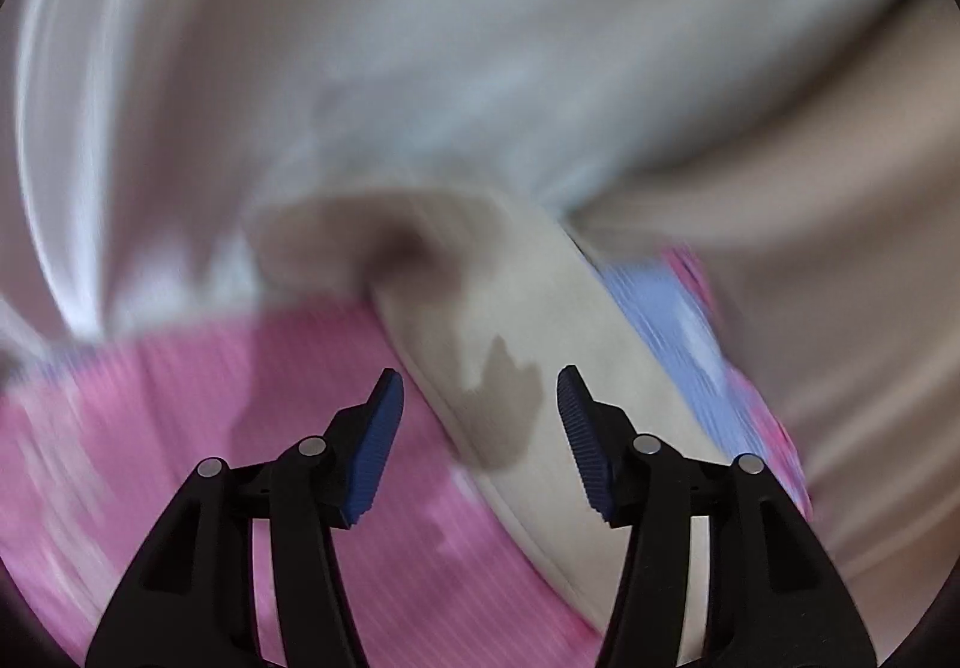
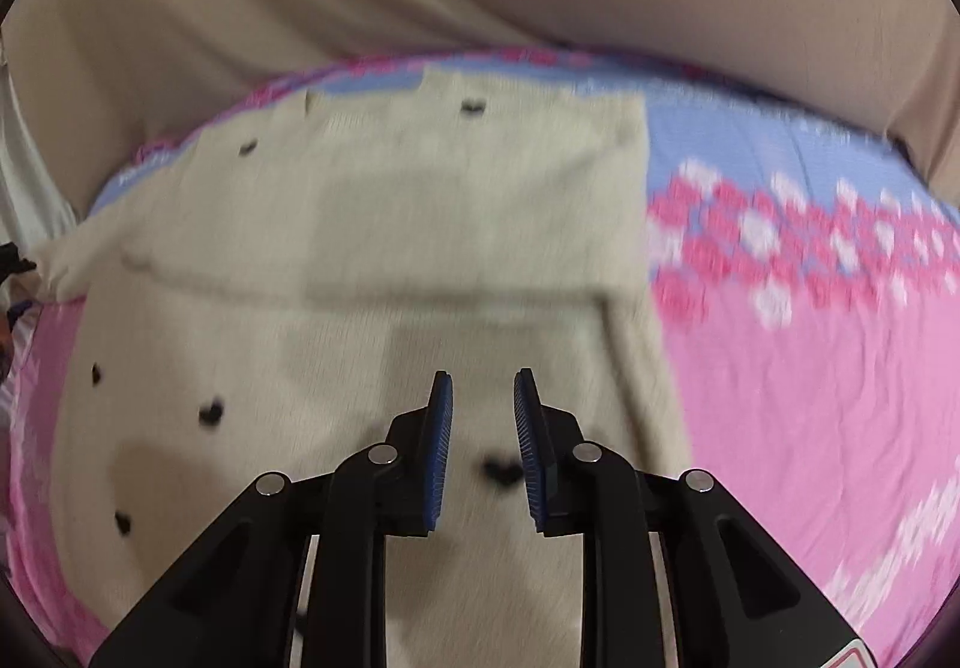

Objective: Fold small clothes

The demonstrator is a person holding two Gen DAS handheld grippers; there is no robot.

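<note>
Right tool (image 2: pixel 483 404) just above the cream garment (image 2: pixel 360 224), blue pads slightly parted, nothing gripped.

The garment lies part-folded on the pink-and-blue bed cover (image 2: pixel 810 368), directly beneath this tool, its fold edge running crosswise beyond the tips. Left tool (image 1: pixel 480 404), released wide and empty, hovers over the garment's long edge; right seems nearer.

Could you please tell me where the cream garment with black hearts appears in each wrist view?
Left wrist: cream garment, blurred diagonal band, centre to lower right.
Right wrist: cream garment, centre-left, a fold across it.
Shared landmark: the pink and blue bedsheet beneath.
</note>
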